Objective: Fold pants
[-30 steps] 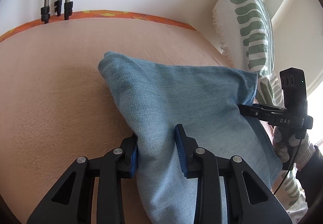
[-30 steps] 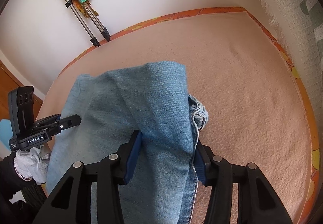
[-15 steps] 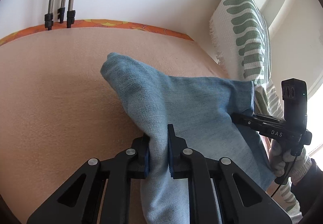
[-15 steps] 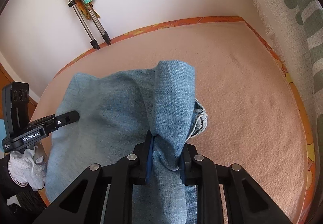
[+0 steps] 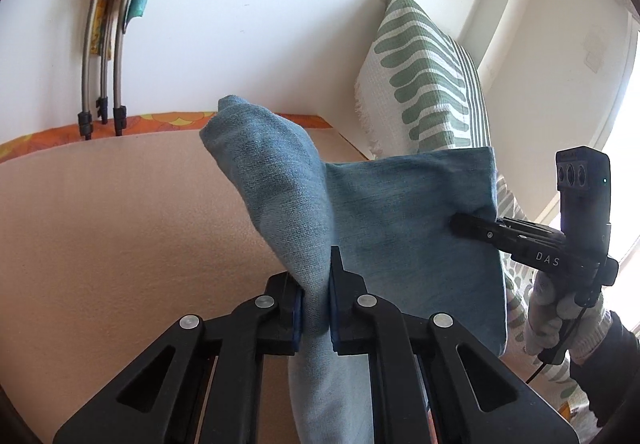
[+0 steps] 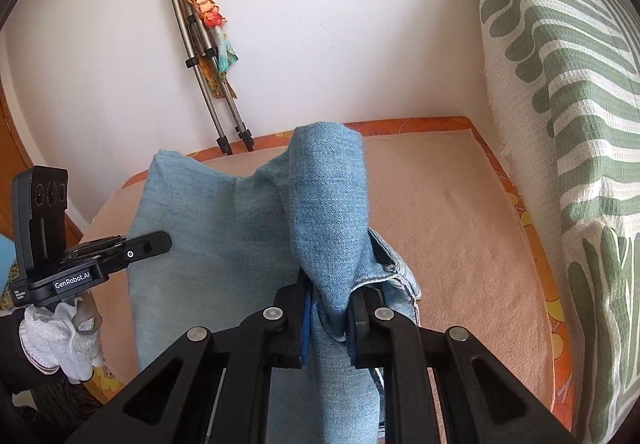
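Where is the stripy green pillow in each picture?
Left wrist view: the pillow stands upper right, against the wall, behind the jeans.
Right wrist view: the pillow fills the right edge, beside the bed.
Shared landmark: the tripod leaning on the wall behind the bed.

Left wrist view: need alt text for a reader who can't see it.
The left gripper is shut on a bunched fold of blue denim pants, lifted above a peach-covered bed. The right gripper pinches their far edge; a green-patterned pillow leans on the wall.
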The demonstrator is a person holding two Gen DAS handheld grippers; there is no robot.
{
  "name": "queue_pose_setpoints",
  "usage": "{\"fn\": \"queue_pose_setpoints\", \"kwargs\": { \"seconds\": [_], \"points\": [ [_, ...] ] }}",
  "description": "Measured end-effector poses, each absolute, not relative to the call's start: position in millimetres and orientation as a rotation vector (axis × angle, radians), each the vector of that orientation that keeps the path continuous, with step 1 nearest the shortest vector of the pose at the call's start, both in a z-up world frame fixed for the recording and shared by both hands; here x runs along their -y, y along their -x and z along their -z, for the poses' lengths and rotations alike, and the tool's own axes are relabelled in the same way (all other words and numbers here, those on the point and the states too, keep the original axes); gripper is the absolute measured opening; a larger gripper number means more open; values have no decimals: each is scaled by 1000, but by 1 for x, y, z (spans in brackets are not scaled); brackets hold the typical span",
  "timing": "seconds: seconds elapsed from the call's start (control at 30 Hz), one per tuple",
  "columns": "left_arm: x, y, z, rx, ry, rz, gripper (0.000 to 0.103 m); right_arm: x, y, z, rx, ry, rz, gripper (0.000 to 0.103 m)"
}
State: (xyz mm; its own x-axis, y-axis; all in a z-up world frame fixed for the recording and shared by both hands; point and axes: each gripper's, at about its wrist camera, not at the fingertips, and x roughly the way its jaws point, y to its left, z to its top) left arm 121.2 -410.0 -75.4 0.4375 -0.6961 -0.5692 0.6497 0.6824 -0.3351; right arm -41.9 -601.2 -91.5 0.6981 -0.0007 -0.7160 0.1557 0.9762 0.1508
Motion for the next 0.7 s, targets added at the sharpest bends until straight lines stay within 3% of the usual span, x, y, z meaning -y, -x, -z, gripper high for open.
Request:
{"fn": "queue_pose_setpoints", "kwargs": {
  "seconds": [0.13,0.27,0.33,0.4,0.53,0.6,0.7],
  "points": [
    [413,-115,70,-715,42,840,9,593,42,83,-796,-146,98,12],
    [411,-133,90,-795,93,802,9,615,23,114,-883,-225,110,14],
    [411,-144,100,-830,104,784,9,626,10,135,-941,-271,84,21],
    [410,-152,108,-851,96,762,9,634,-2,153,-989,-238,112,47],
    [408,-164,126,-893,101,737,9,648,-21,187,-1067,-214,88,57],
    [406,-169,135,-915,110,725,9,656,-27,197,-1071,-233,66,70],
    [404,-174,147,-940,112,707,9,668,-33,210,-1068,-333,-9,73]
  ]
}}
